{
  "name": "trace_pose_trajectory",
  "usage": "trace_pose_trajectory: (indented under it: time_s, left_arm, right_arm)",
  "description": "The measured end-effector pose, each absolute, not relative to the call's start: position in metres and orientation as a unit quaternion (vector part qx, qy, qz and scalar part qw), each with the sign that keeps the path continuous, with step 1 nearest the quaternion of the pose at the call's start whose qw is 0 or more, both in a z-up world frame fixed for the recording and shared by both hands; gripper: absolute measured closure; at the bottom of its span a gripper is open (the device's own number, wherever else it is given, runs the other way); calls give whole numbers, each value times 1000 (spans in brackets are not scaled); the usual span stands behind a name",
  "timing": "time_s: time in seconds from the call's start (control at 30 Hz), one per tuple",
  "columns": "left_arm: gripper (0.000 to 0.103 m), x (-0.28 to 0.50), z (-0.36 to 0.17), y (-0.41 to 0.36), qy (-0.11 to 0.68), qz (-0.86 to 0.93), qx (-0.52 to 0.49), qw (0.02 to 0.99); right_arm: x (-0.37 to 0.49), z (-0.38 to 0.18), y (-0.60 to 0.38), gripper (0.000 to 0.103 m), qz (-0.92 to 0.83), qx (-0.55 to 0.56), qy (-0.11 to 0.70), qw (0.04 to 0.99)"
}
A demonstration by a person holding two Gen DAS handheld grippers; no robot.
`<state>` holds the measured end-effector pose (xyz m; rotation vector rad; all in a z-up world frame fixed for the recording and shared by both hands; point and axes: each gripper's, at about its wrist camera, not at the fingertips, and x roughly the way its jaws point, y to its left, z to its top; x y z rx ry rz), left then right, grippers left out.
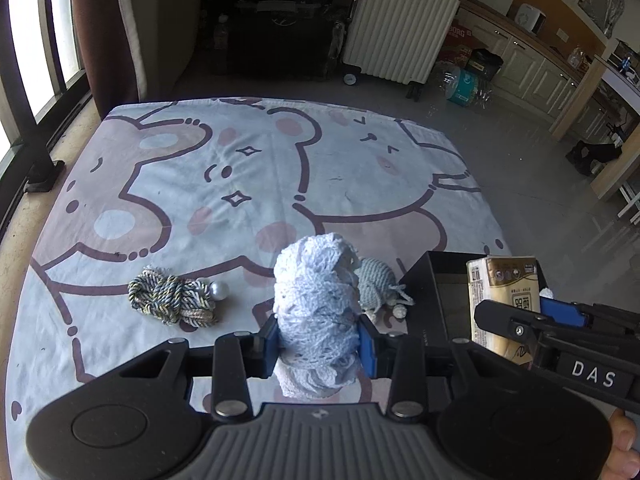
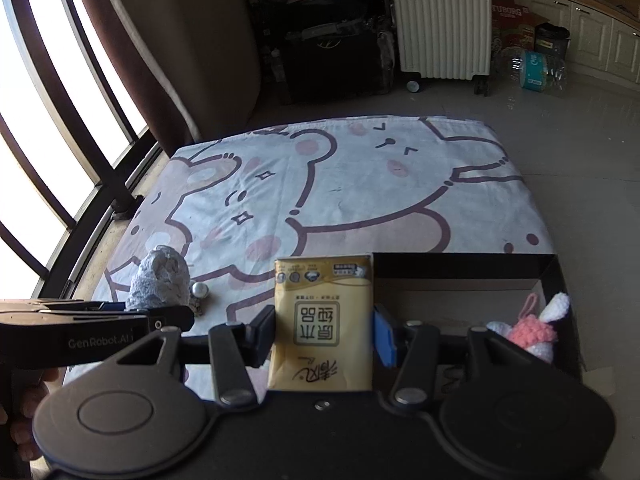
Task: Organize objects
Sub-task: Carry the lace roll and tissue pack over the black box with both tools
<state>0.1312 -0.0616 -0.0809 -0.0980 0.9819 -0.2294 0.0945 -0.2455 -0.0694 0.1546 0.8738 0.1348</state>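
Observation:
My left gripper (image 1: pixel 319 340) is shut on a pale blue crocheted bundle (image 1: pixel 316 296), held up above the cartoon bear sheet (image 1: pixel 240 168). On the sheet lie a twisted multicolour cord (image 1: pixel 170 298) with a pearl bead (image 1: pixel 219 290) and a light green knitted piece (image 1: pixel 374 282). My right gripper (image 2: pixel 325 330) is shut on a yellow tissue pack (image 2: pixel 323 320), lifted beside the black open box (image 2: pixel 460 264). Inside the box sits a pink and white crocheted bunny (image 2: pixel 532 330). The left view shows the tissue pack (image 1: pixel 500 284) over the box (image 1: pixel 436 280). The right view shows the bundle (image 2: pixel 160 280) at left.
A window railing (image 1: pixel 32 128) and brown curtain (image 2: pixel 132 60) run along the left. Beyond the sheet's far edge stand a white ribbed suitcase (image 1: pixel 400 20), dark furniture (image 2: pixel 332 52) and cabinets (image 1: pixel 532 68) on a tiled floor.

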Motion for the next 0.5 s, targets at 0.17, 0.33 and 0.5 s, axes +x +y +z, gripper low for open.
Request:
trace_pose_trajectory:
  time_s: [0.17,0.33,0.5]
  left_arm:
    - [63,140,-69,-86,463,-134,-49,875]
    - [63,144,-67,-107,463,-153,-49,872]
    - [63,146,-73,-123,473,-168,-59,863]
  right_arm:
    - [92,-59,-271,52,41,85,407,908]
    - [91,-54,-291,51,25,94,397,913]
    - [89,-61,-309,51,14,115,400,909]
